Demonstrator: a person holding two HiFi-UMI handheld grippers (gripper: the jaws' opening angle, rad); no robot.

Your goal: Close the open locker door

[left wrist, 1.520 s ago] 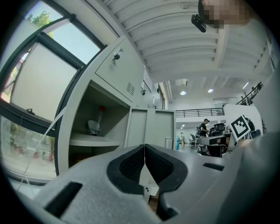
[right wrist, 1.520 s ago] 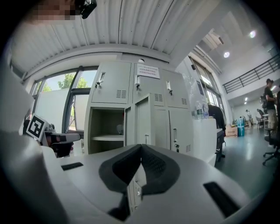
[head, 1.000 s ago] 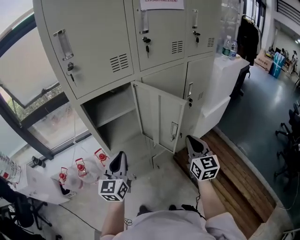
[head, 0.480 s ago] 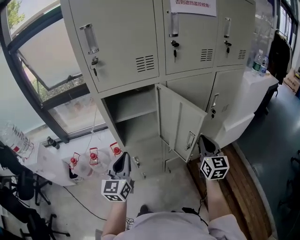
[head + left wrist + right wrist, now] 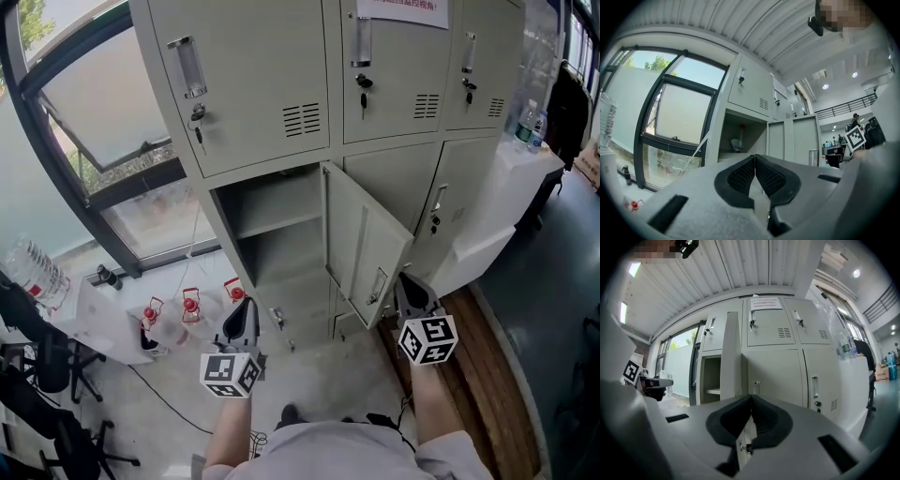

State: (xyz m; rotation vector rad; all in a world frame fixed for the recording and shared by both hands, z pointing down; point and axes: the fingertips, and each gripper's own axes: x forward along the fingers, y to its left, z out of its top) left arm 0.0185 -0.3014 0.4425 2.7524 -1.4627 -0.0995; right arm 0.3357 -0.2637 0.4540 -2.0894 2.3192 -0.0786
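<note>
The grey locker bank [image 5: 262, 84] has one lower door [image 5: 361, 246] swung out toward me, showing an empty compartment with a shelf [image 5: 274, 225]. My left gripper [image 5: 242, 319] hangs shut and empty below the compartment, short of the lockers. My right gripper [image 5: 410, 285] is also shut and empty, just right of the door's free edge near its handle [image 5: 377, 284], not touching it. The left gripper view looks into the open compartment [image 5: 740, 137] with the door [image 5: 792, 139] to its right. The right gripper view shows the door edge-on [image 5: 731, 357] straight ahead.
Red-capped containers [image 5: 190, 306] stand on the floor left of the lockers, under a large window [image 5: 103, 112]. Water bottles [image 5: 33, 272] and a chair [image 5: 37, 367] are at far left. A white counter with bottles [image 5: 525, 141] stands at right, above a wooden floor strip [image 5: 487, 375].
The head view has shifted, so the lockers sit more to the right and look nearer. Both grippers stay low and shut. The door stands open as before.
</note>
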